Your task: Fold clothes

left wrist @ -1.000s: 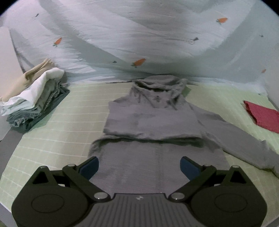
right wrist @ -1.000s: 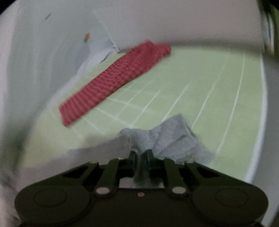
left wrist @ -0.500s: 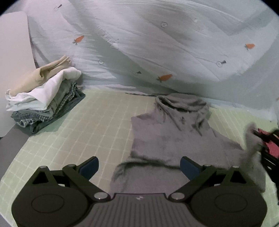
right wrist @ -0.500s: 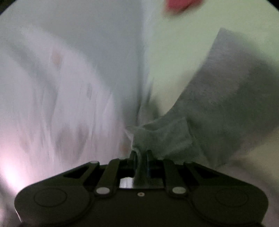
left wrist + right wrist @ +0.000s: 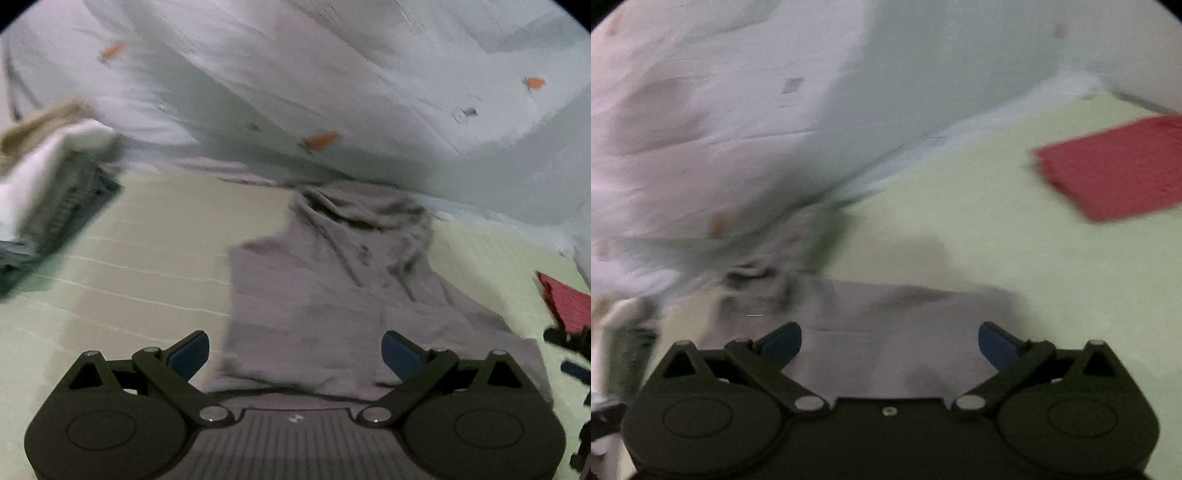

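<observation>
Hoodie on mat, clothes stack to its left, cloth right, sheet behind.

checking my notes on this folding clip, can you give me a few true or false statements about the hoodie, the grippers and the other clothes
1. The left gripper is open, holding nothing. True.
2. The right gripper is shut on a sleeve. False: its jaws stand wide apart with no cloth between them.
3. The grey hoodie lies on the green checked mat. True.
4. The stack of folded clothes sits to the right of the hoodie in the left wrist view. False: it is to the left.
5. A red cloth lies on the mat apart from the hoodie. True.
6. The hoodie's hood points toward the left gripper. False: the hood is at the far end, by the white sheet.
</observation>
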The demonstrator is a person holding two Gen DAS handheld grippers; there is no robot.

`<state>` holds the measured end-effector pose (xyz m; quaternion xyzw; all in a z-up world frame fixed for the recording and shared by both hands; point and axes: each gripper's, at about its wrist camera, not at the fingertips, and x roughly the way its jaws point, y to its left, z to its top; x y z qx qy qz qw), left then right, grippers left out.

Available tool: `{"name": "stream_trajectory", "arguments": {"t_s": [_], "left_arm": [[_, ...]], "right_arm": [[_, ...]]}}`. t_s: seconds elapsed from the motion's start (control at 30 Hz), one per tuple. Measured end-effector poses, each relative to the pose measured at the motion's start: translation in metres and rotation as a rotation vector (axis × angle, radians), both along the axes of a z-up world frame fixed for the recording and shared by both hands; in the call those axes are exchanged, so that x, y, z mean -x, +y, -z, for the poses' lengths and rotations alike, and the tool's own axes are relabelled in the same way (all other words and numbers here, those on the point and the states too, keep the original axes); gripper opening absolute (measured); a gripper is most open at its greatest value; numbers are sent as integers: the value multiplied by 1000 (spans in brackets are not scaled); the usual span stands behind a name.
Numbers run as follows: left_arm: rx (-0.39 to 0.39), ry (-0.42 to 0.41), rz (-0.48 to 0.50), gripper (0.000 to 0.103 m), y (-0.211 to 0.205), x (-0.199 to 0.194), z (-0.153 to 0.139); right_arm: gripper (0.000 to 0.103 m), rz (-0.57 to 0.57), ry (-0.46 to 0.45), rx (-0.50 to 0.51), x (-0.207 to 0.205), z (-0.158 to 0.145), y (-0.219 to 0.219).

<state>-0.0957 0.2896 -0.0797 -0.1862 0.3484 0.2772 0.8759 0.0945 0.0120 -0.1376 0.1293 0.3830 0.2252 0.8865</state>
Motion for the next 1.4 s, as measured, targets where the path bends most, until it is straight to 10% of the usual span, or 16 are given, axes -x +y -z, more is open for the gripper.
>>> {"name": "stream_trajectory", "arguments": {"t_s": [0.53, 0.67, 0.83, 1.4], "left_arm": [[121, 128, 324, 83, -25, -120, 63], [181, 148, 327, 43, -24, -130, 73], [138, 150, 286, 7, -20, -122, 67], [-212, -110, -69, 4, 26, -23, -50]], "right_arm": [[103, 151, 98, 150, -18, 46, -31], [103, 123, 86, 181, -15, 45, -26], [103, 124, 92, 158, -13, 44, -29], [103, 78, 23, 116, 4, 25, -28]]}}
